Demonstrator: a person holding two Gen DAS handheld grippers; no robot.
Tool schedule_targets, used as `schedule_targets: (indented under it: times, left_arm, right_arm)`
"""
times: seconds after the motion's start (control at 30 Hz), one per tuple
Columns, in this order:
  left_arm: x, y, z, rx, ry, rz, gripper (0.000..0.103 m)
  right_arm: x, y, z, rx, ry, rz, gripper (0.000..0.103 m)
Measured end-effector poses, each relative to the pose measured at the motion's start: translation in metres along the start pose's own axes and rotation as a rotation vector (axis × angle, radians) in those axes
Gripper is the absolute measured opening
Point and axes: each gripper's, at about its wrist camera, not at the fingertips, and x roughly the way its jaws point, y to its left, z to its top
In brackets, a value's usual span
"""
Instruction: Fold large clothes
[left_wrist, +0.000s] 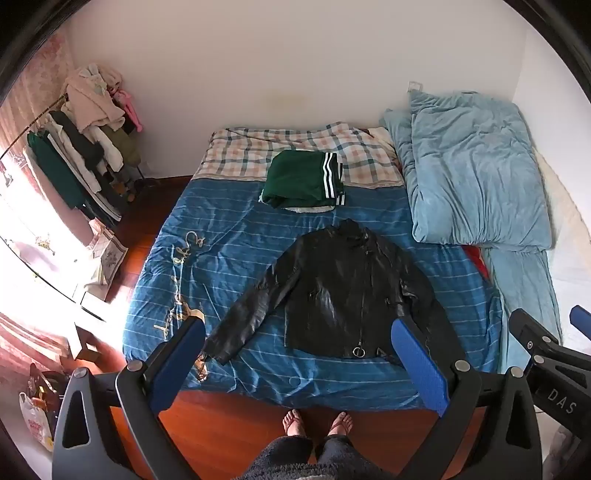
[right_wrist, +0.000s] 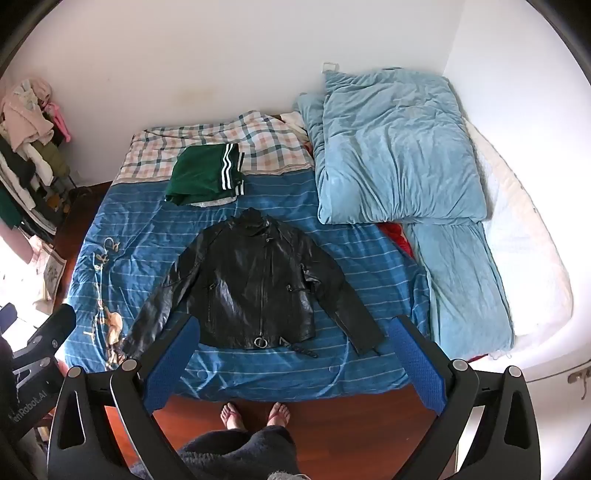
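Both the left gripper (left_wrist: 297, 363) and right gripper (right_wrist: 293, 360) hover wide open above the shiny black leather jacket (left_wrist: 340, 291), collar pointing away, probably roughly centred between them.

From my left wrist camera I see the black leather jacket (left_wrist: 343, 291) spread flat, front up, on the blue striped bedspread (left_wrist: 236, 236), sleeves angled outward. My left gripper (left_wrist: 298, 363) hangs above the bed's near edge, blue pads wide apart. A folded green garment (left_wrist: 304, 179) lies beyond the collar.
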Motion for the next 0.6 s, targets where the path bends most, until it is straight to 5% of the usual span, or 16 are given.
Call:
schedule_targets:
  times: [0.6]
  left_arm:
    - [0.0092,0.004,-0.0072,0.0,0.002,-0.004,0.103]
  right_arm:
    - [0.0,-0.0004,0.0011,0.001,0.003,0.0,0.103]
